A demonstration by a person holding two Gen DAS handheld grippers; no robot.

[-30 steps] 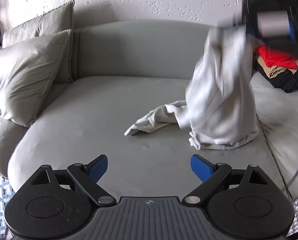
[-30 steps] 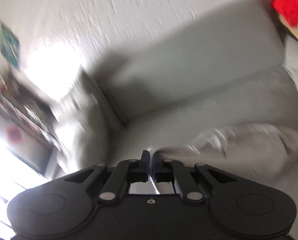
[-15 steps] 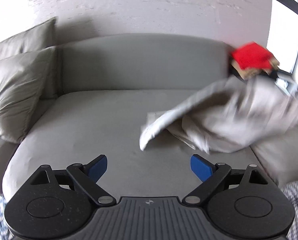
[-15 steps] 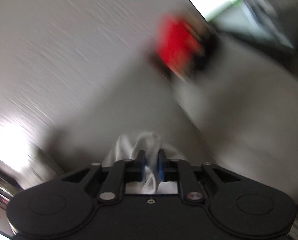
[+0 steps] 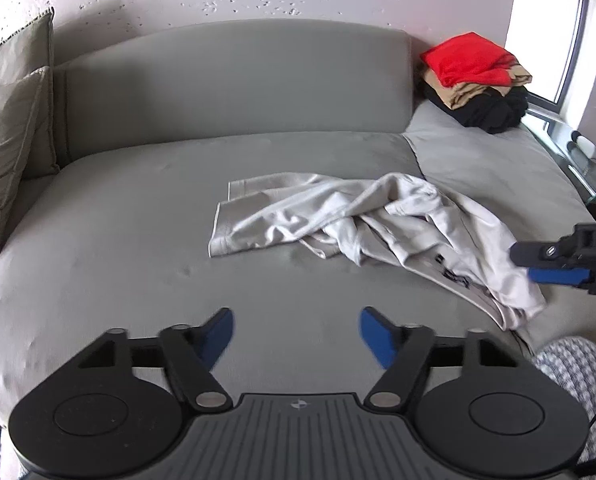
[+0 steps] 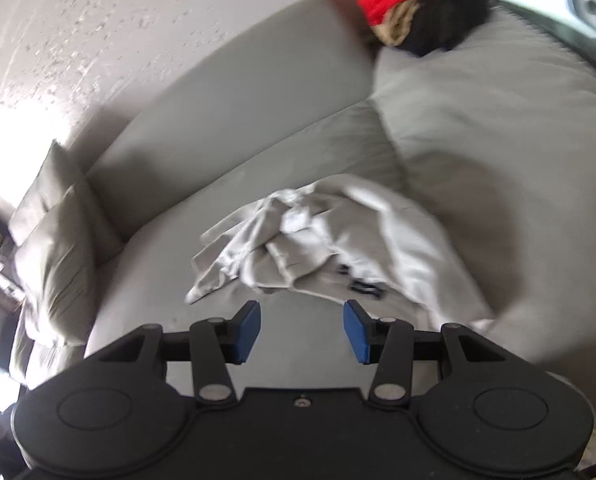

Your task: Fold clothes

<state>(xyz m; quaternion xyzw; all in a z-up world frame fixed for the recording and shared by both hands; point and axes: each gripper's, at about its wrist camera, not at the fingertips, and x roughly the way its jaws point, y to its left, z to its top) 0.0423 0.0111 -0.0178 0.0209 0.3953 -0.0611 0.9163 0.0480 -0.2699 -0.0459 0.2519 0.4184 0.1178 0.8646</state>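
Observation:
A crumpled light grey garment (image 5: 362,224) with a small dark print lies spread on the grey sofa seat (image 5: 138,240); it also shows in the right wrist view (image 6: 330,248). My left gripper (image 5: 296,334) is open and empty, hovering over the seat in front of the garment. My right gripper (image 6: 302,330) is open and empty, just in front of the garment's near edge. In the left wrist view the right gripper (image 5: 554,264) reaches in from the right, beside the garment's right end.
A pile of red, tan and black clothes (image 5: 478,80) sits at the sofa's back right corner, also in the right wrist view (image 6: 414,4). Grey cushions (image 5: 6,128) lean at the left end. A window and glass side table (image 5: 586,160) are at the right.
The right gripper held the garment up, swung it down onto the seat and let go; its jaws have opened. The garment now lies flat. The left gripper stayed open.

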